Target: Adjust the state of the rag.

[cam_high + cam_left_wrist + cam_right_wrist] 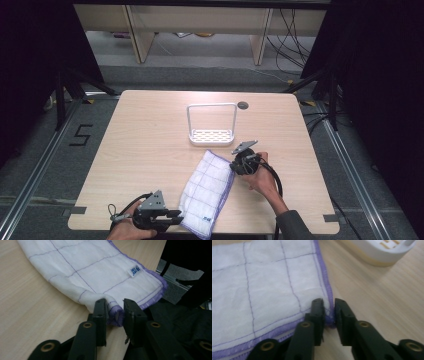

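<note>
One cloth (207, 192), white with a purple grid and hem, lies folded on the table (140, 150), running from near the front edge up toward one white rack (211, 125) behind it. Two grippers work it. The left gripper (115, 312) has its jaws a little apart with the cloth's near corner bunched between them, loose on one side. The right gripper (328, 311) stands slightly parted around the far corner's hem, pads just beside it
</note>
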Demonstrator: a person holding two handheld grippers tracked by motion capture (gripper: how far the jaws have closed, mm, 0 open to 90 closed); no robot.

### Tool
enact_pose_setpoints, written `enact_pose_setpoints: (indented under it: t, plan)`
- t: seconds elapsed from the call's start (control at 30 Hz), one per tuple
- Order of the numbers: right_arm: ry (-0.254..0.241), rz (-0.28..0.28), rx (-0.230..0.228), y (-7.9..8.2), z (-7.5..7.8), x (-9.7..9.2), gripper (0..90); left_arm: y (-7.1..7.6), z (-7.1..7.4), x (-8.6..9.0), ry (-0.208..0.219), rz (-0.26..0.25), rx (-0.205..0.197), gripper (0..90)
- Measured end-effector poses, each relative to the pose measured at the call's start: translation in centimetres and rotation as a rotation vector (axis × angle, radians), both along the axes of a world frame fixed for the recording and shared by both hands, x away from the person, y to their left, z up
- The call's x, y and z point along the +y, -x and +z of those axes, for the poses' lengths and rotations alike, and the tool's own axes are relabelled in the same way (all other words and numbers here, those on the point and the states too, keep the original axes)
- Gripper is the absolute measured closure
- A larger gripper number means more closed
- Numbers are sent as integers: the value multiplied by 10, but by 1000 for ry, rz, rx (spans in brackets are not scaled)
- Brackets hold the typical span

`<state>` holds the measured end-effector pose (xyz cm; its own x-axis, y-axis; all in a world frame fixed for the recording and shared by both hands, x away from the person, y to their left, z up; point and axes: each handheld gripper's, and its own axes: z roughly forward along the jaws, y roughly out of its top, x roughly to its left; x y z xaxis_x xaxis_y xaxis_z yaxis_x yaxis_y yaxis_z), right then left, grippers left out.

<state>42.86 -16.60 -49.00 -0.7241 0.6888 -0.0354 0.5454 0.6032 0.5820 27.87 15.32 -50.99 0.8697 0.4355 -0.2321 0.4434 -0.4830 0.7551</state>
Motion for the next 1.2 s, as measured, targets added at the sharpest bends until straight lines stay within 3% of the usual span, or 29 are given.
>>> enact_pose_setpoints:
  t: [0.07, 0.17, 0.2, 0.23, 0.27, 0.37, 0.43, 0.47, 0.53, 0.6, 0.63, 0.73, 0.77, 0.8, 0.83, 0.87, 0.9, 1.03, 1.07, 1.13, 1.2]
  plan:
    - [-21, -23, -19, 0, 0, -2, 682, 0, 1, 0, 7, 4, 10, 650]
    - [-70, -93, -48, 7, 10, -14, 575, -4, 6, 6, 11, 30, -2, 502]
    - [-72, -90, -58, 9, 14, -19, 562, -9, 11, 9, 34, 65, -11, 480]
    - [-72, -90, -58, 9, 14, -19, 562, -9, 11, 9, 34, 65, -11, 459]
    - [-118, -121, -58, 14, 18, -26, 526, -18, 14, 12, 43, 88, -15, 436]
    - [-156, -141, -79, 16, 23, -34, 488, -27, 17, 12, 56, 105, -17, 422]
    - [-166, -172, -77, 18, 24, -35, 479, -42, 20, 11, 50, 123, -37, 419]
    - [-163, -175, -83, 18, 24, -35, 467, -58, 23, 8, 47, 157, -44, 415]
    - [-170, -191, -72, 18, 24, -33, 467, -64, 24, 6, 42, 166, -48, 416]
    - [-150, -192, -60, 17, 20, -29, 456, -90, 26, -3, 29, 185, -63, 420]
    - [-150, -192, -60, 17, 20, -29, 456, -90, 26, -3, 29, 185, -63, 419]
    - [-153, -203, -31, 17, 18, -25, 446, -114, 27, -13, 14, 212, -63, 414]
    - [-158, -208, -63, 16, 15, -23, 438, -120, 27, -16, -2, 212, -66, 411]
    - [-140, -203, -29, 17, 17, -22, 436, -125, 26, -18, 2, 229, -70, 411]
    - [-140, -203, -29, 17, 17, -22, 436, -125, 26, -18, 2, 229, -70, 416]
    - [-141, -189, -68, 15, 13, -21, 434, -129, 25, -21, 7, 238, -70, 416]
    - [-131, -194, -31, 17, 15, -20, 435, -133, 25, -23, -1, 223, -67, 421]
    - [-126, -191, -29, 17, 14, -19, 438, -146, 21, -32, -20, 219, -50, 420]
    - [-138, -198, -65, 15, 10, -18, 441, -152, 20, -37, -23, 222, -50, 418]
    - [-119, -206, -37, 15, 12, -18, 442, -156, 19, -41, -16, 223, -42, 418]
    - [-130, -207, -45, 14, 11, -17, 444, -160, 19, -44, -15, 222, -39, 417]
